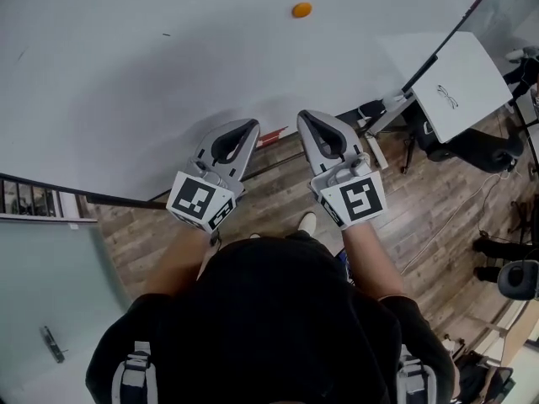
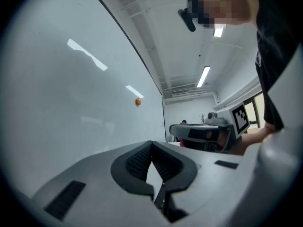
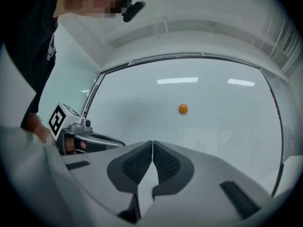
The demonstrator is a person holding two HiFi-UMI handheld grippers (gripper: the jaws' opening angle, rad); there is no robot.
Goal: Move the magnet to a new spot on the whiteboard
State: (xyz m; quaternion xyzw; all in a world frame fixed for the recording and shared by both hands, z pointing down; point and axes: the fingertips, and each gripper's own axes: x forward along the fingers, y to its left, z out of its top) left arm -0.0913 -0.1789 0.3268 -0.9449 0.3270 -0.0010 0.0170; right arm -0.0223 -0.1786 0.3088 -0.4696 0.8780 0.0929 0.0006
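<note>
1. Sticking to the whiteboard [image 1: 126,74], the orange magnet [image 1: 301,10] sits well apart from both grippers.
2. Jaws of the left gripper [image 2: 151,143] meet, nothing between them.
3. Jaws of the right gripper [image 3: 152,142] meet too, empty, facing the whiteboard.

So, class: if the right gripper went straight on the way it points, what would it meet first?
The right gripper would probably meet bare whiteboard, left of and below the orange magnet; depth is unclear.
</note>
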